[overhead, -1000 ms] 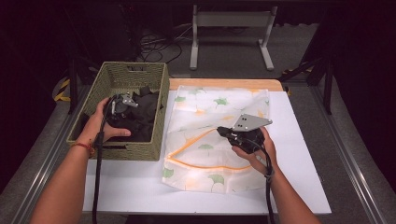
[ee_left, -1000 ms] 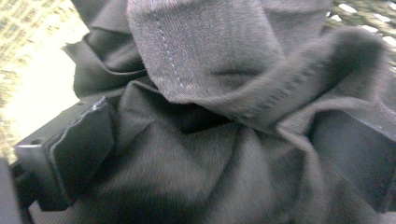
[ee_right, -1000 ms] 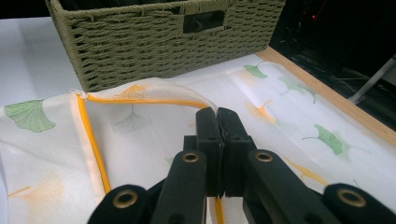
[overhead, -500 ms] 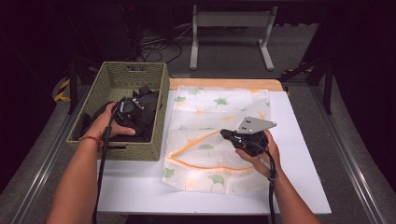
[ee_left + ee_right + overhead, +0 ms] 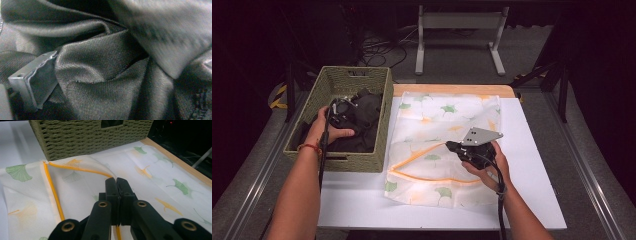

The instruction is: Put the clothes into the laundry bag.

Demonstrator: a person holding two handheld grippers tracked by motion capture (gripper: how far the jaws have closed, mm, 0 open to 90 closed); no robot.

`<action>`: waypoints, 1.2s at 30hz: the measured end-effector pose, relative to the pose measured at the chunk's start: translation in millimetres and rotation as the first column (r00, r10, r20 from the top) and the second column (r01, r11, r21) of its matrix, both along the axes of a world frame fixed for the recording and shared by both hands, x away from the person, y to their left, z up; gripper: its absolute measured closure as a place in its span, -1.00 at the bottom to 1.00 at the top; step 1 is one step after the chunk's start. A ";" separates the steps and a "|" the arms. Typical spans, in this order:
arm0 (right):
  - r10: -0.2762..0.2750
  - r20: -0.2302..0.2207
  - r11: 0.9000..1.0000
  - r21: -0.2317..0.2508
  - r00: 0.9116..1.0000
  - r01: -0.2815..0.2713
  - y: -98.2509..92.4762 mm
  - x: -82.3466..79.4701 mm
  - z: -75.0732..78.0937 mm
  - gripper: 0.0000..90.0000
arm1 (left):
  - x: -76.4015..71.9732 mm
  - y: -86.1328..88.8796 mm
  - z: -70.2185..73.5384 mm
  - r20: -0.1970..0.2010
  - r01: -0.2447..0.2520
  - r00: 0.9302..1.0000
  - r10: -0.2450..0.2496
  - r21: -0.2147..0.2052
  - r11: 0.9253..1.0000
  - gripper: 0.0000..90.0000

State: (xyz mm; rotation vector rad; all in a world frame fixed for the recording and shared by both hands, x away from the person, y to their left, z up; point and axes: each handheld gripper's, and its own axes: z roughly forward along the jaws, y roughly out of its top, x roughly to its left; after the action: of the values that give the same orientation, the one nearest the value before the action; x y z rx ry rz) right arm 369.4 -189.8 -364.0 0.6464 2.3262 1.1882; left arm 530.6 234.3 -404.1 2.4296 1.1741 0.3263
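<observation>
Reaching my left gripper (image 5: 343, 111) into the woven basket (image 5: 377, 82) at the left of the worktop (image 5: 537, 200), I've got it buried in the heap of dark clothing (image 5: 367, 107) that fills the basket. Looking along this gripper, one grey jaw pad sits at the lower left with a fold of the black fabric (image 5: 105, 75) bulging right beside it; the other jaw is hidden by cloth, so I cannot tell whether this gripper is spread or pinching. Over on the right, my right gripper (image 5: 451, 146) rests low on the mesh laundry bag (image 5: 437, 115), a pale bag printed with green and orange ginkgo leaves that lies flat just beside the basket's right wall. Its two black jaws are pressed tight together (image 5: 116, 180), and they nip the upper layer of the bag right at the orange zipper edge (image 5: 75, 168), with that layer lifted slightly into a shallow flap. The orange zipper line runs from the gripper tips toward the basket and then bends along the bag toward me. My right hand (image 5: 489, 167) wraps the gripper body, cable trailing back along my forearm.
</observation>
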 end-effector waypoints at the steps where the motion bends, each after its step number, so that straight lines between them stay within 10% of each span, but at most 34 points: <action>1: 0.001 0.001 1.000 -0.004 1.000 -0.001 0.3 0.0 -0.2 0.97 | -1.1 -1.1 -0.1 -0.001 0.008 1.000 -0.008 0.001 1.000 -0.97; 6: 0.000 -0.005 1.000 -0.006 1.000 -0.001 0.9 1.6 -1.9 0.98 | 0.4 -14.3 -11.8 -0.081 0.067 0.995 -0.058 0.120 0.990 -0.99; 12: 0.008 -0.013 1.000 -0.008 1.000 -0.008 1.1 1.5 -2.8 0.97 | 1.9 -19.5 -17.8 -0.147 0.115 0.985 -0.090 0.167 0.979 -0.98; 16: 0.015 -0.028 1.000 -0.014 0.999 -0.015 2.3 2.4 -5.5 0.97 | 1.8 -22.0 -16.2 -0.149 0.133 0.984 -0.103 0.208 0.969 -0.59; 26: 0.016 -0.032 1.000 -0.016 0.999 -0.017 2.4 3.5 -6.9 0.98 | -3.0 -27.7 -6.5 -0.074 0.134 0.990 -0.117 0.294 0.946 0.37; 31: 0.009 -0.032 1.000 -0.008 0.999 -0.009 1.3 3.8 -6.5 0.98 | -10.1 -23.0 4.4 0.015 0.113 0.992 -0.123 0.287 0.951 0.45; 36: 0.000 -0.023 1.000 0.001 1.000 0.000 0.4 3.7 -5.8 0.98 | -25.4 -7.9 23.1 0.113 0.114 0.984 -0.139 0.204 0.972 0.47</action>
State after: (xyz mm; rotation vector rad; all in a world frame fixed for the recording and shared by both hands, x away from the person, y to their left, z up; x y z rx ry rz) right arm 373.1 -189.4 -369.8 0.6637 2.3450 1.1883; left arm 505.2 226.4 -381.0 2.5951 0.9665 0.5731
